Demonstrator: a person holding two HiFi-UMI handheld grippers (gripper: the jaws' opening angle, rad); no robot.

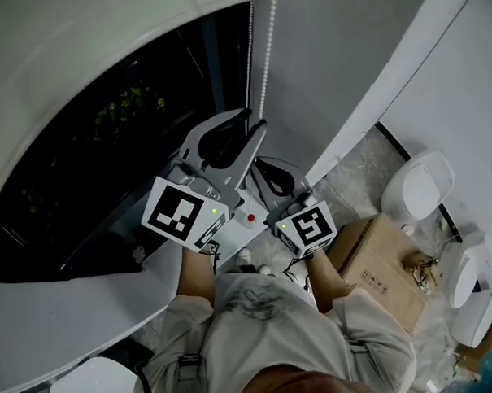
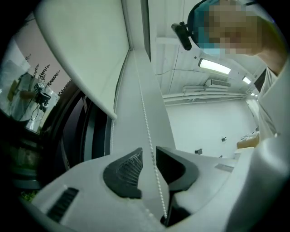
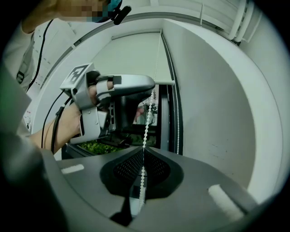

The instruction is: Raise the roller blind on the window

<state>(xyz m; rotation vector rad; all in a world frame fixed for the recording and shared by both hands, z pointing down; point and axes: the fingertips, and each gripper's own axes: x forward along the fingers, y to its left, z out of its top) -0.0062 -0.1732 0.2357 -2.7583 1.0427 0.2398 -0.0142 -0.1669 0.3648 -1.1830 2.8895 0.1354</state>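
Note:
A white roller blind (image 1: 76, 44) covers the upper part of a dark window (image 1: 107, 173); its bottom edge also shows in the left gripper view (image 2: 86, 59) and the right gripper view (image 3: 131, 59). The white bead chain (image 1: 264, 60) hangs beside the frame. My left gripper (image 1: 255, 120) is the higher one. It is open, and the chain (image 2: 146, 127) runs between its dark pads (image 2: 124, 174) without being pinched. Below it, my right gripper (image 1: 265, 168) is shut on the chain (image 3: 146, 131), which passes through its closed pads (image 3: 129, 167). The left gripper (image 3: 152, 84) shows above in the right gripper view.
A white wall (image 1: 345, 49) stands just right of the chain. The white window sill (image 1: 72, 313) runs below the glass. On the floor to the right are a cardboard box (image 1: 383, 263) and several white rounded objects (image 1: 416, 184).

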